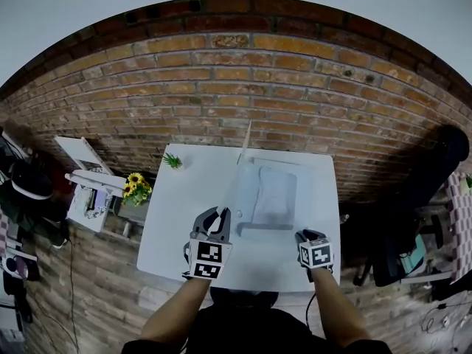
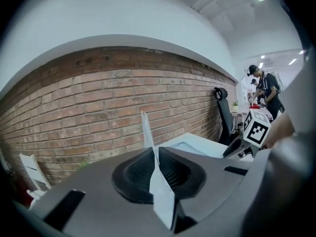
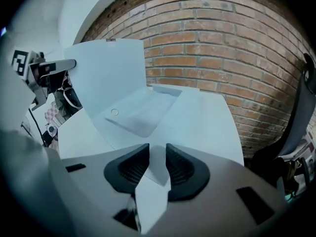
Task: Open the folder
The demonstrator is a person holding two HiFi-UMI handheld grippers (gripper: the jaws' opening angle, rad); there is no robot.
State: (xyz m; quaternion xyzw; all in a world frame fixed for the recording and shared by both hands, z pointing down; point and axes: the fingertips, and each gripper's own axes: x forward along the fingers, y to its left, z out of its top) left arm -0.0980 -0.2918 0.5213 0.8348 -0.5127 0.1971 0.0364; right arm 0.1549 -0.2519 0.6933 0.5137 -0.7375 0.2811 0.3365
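1. A brick wall [image 1: 243, 72] runs behind everything, and the white table [image 1: 184, 231] is pushed up against it.
2. A black office chair [image 1: 436, 169] stands off to the right of the table. On the left is a cluttered white rack [image 1: 87, 192].
3. The folder [image 1: 274, 196], pale and see-through, lies flat on the right half of the table, near the wall side. Its front cover [image 3: 106, 80] is lifted off the lower leaf and stands close to upright along the folder's left edge, so the folder is partly open.
4. The left gripper [image 1: 221, 212] is over the table, just left of the folder. Its jaws are closed tight on the near edge of that raised cover. In the left gripper view the thin sheet runs edge-on between the pads and sticks up beyond them.
5. The right gripper [image 1: 303, 234] is tilted down at the folder's near right corner. Its jaws are drawn in close on the corner of the lower leaf, which fills the slim gap between the pads.
6. A bunch of sunflowers [image 1: 136, 186] sits just off the table's left edge.
7. A little green plant [image 1: 172, 161] stands on the table's far left corner.
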